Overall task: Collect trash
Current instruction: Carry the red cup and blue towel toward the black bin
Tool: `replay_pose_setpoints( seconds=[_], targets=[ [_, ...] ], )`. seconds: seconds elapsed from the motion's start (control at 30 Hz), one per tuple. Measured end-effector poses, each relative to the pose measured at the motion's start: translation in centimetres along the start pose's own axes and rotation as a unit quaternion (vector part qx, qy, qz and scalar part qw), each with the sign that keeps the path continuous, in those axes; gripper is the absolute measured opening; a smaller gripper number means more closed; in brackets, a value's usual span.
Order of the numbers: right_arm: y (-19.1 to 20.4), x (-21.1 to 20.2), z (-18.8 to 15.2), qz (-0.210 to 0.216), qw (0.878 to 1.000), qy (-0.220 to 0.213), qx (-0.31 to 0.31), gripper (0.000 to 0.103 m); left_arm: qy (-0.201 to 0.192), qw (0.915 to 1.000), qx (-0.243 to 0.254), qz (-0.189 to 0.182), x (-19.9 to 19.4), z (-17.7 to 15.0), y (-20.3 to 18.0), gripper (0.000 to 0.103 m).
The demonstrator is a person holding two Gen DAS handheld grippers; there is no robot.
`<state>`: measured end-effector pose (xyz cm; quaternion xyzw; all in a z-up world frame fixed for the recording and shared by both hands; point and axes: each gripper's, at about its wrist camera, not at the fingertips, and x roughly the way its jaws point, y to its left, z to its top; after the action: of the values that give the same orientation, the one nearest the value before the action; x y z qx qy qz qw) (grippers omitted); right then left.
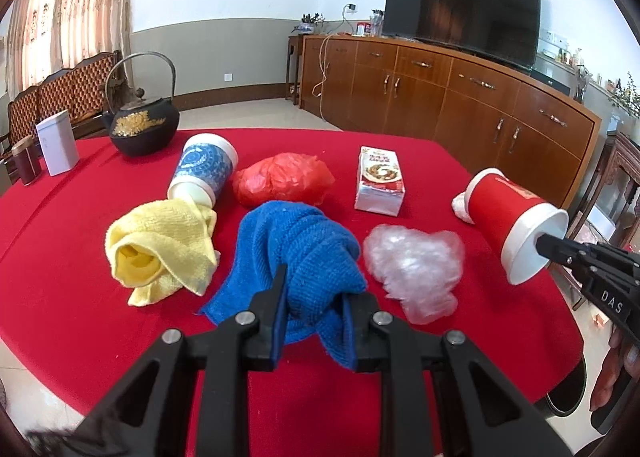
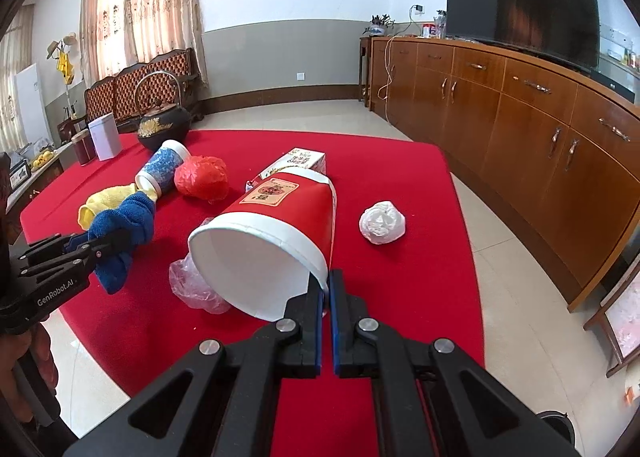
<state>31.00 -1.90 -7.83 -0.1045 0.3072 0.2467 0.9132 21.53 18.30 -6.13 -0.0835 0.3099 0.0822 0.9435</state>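
On the red tablecloth (image 1: pixel 80 297), my left gripper (image 1: pixel 314 289) is shut on a bunched blue cloth (image 1: pixel 296 241), which hangs a little above the table. Seen from the right wrist, the same gripper (image 2: pixel 116 241) pinches the blue cloth (image 2: pixel 128 217). My right gripper (image 2: pixel 326 285) is shut on the white rim of a red paper cup (image 2: pixel 280 209), held tilted with its mouth towards the camera; the left wrist view shows this cup (image 1: pixel 508 209) lifted at the right. Loose on the table lie clear plastic wrap (image 1: pixel 412 261), a red plastic bag (image 1: pixel 280 179), a blue patterned cup (image 1: pixel 204 169) on its side, a carton (image 1: pixel 380 177) and a white crumpled bag (image 2: pixel 382 223).
A yellow cloth (image 1: pixel 160 245) lies left of the blue one. A black iron kettle (image 1: pixel 140 125), a white tin (image 1: pixel 58 141) and a dark red jar (image 1: pixel 26 159) stand at the table's far left. A long wooden cabinet (image 2: pixel 520 129) with a television runs along the right wall.
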Motion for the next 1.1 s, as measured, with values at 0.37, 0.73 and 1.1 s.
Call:
replay_pose_setpoints(
  seconds=[0.37,0.73,1.1],
  targets=[
    [0.6,-4.1,-0.9,-0.008,1.0,-0.016,0.0,0.003,-0.013,0.9999,0.008,-0.002,-3.1,-0.6,0.1,0.024],
    [0.7,-9.7,-3.4,-0.011,0.999,-0.033,0.009,0.003,-0.029,0.9993,0.019,-0.011,-6.8,-1.9,-0.5,0.024],
    [-0.2,-15.9,-6.0,-0.026,0.998,-0.058,0.024,0.003,-0.042,0.9972,0.042,-0.046,-9.3,-2.9,-3.9,0.024]
  ],
)
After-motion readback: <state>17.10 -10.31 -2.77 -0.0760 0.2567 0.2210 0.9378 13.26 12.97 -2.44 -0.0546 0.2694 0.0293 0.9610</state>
